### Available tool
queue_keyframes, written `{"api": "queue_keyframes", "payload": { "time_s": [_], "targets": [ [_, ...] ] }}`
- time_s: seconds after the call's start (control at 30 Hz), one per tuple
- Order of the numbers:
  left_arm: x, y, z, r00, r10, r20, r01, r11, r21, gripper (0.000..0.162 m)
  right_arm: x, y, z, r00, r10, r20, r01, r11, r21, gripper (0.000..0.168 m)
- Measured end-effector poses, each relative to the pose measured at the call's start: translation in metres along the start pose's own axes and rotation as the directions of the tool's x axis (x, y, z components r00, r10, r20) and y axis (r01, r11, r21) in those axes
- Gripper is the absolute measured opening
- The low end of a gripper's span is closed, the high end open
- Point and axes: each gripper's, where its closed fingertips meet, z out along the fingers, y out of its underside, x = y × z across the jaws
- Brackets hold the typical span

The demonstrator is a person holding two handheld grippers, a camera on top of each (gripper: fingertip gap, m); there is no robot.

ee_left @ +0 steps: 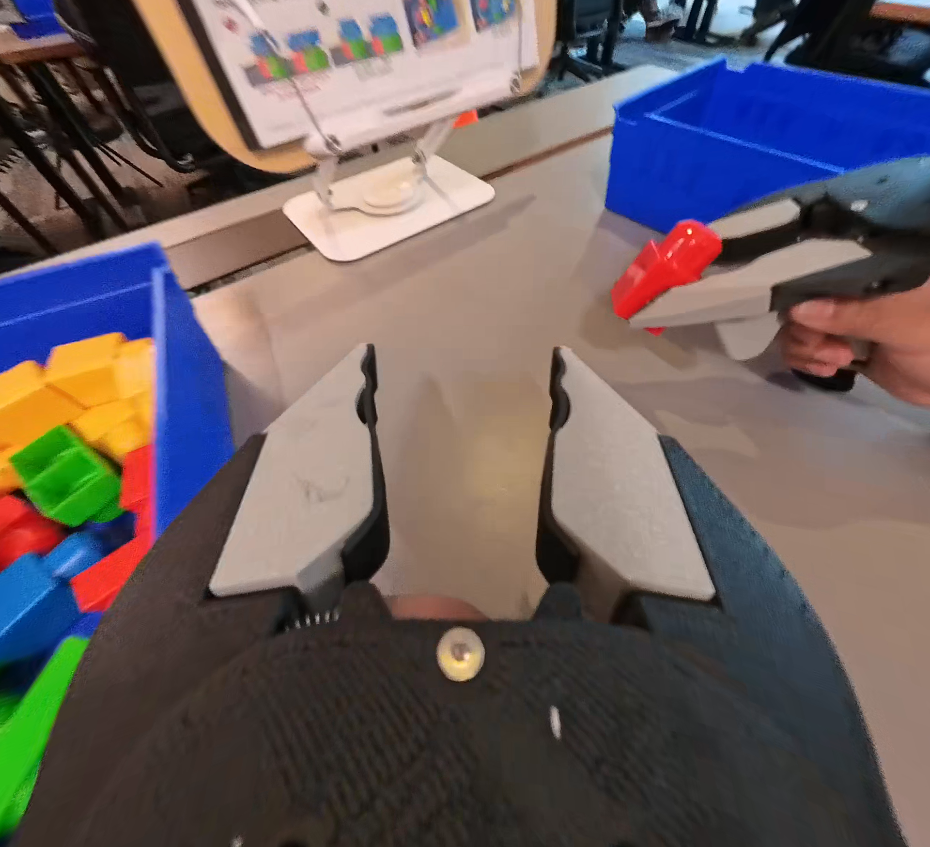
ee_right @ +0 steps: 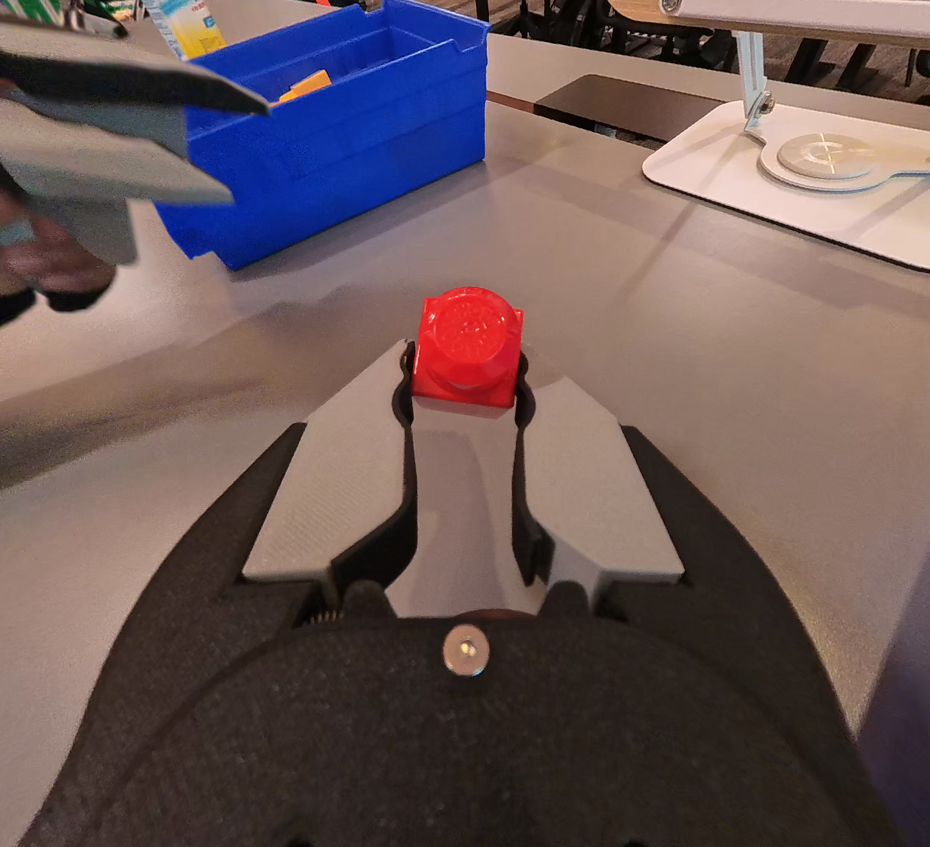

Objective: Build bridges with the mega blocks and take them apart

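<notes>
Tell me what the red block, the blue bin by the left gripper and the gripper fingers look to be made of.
Red block: glossy moulded plastic, judging by bright highlights on its round stud.
Blue bin: smooth, stiff plastic with thin walls and a soft sheen.
Fingers: matte grey, finely ribbed, probably 3D-printed plastic; the black inner pads look rubbery, but that is uncertain.

Each wrist camera looks forward along its own jaws, low and close over the grey table (ee_left: 453, 279). Both views share the white document stand (ee_left: 387, 209) (ee_right: 785, 179) beyond the jaws.
</notes>
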Motion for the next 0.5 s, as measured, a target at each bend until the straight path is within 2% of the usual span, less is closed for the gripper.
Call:
{"api": "queue_keyframes", "payload": {
  "time_s": [0.23, 0.33, 0.5],
  "targets": [
    [-0.079, -0.022, -0.054, 0.986, 0.021, 0.168, -0.011, 0.998, -0.062, 0.067, -0.002, -0.002, -0.002, 1.000, 0.001, 0.008, -0.001, 1.000, 0.010, 0.036],
    [-0.109, -0.016, -0.067, 0.986, -0.036, 0.164, 0.054, 0.992, -0.110, 0.073, -0.003, -0.003, -0.002, 1.000, 0.000, 0.010, 0.000, 1.000, 0.012, 0.036],
    [-0.159, -0.010, -0.083, 0.965, -0.157, 0.209, 0.178, 0.980, -0.085, 0.076, -0.004, -0.003, -0.002, 1.000, 0.000, 0.013, 0.000, 1.000, 0.013, 0.036]
  ]
}}
